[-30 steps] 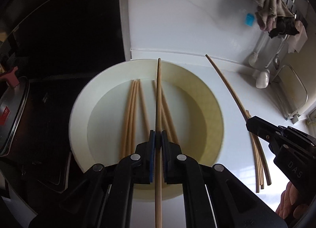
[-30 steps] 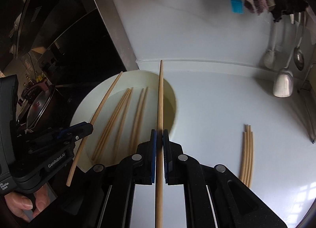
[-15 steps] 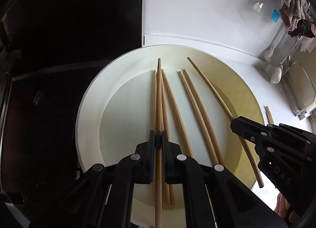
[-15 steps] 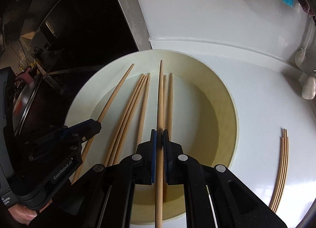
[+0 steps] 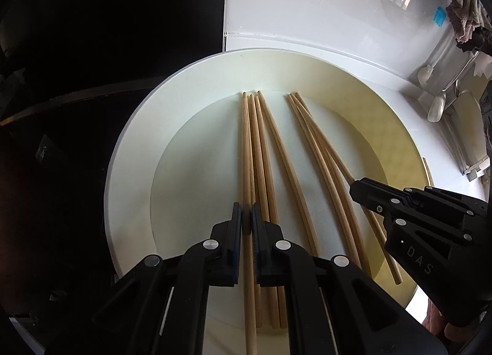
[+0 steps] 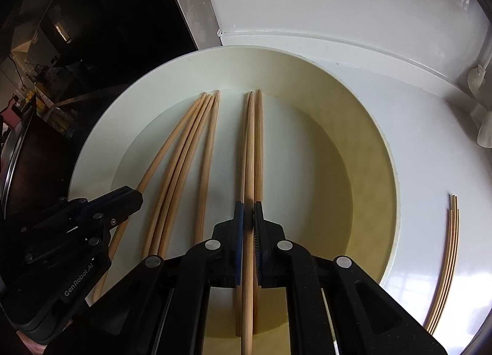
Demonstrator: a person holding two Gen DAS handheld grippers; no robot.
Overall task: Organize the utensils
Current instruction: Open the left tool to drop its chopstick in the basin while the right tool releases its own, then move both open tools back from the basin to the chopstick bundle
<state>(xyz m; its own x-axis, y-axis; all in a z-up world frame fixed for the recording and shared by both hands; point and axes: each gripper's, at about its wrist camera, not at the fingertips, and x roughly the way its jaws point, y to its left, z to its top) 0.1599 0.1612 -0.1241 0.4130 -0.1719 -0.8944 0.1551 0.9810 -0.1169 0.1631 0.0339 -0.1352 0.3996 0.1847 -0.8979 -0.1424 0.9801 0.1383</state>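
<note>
A wide cream plate (image 5: 132,152) (image 6: 381,152) lies on the white counter and holds several wooden chopsticks (image 5: 276,152) (image 6: 181,152). My left gripper (image 5: 245,216) is shut on one chopstick (image 5: 245,145), held low along the plate's left bundle. My right gripper (image 6: 248,210) is shut on another chopstick (image 6: 249,145), lying beside two others in the plate. Each gripper shows in the other's view: the right one (image 5: 363,189) and the left one (image 6: 132,198).
A small bundle of chopsticks (image 6: 446,262) lies on the counter right of the plate. A dark stovetop (image 5: 77,78) is at the left. White ladles (image 5: 436,105) and cloths (image 5: 464,22) hang at the back right wall.
Both grippers moved forward and down over the plate, each carrying its chopstick. The two chopsticks now lie low among those in the plate.
</note>
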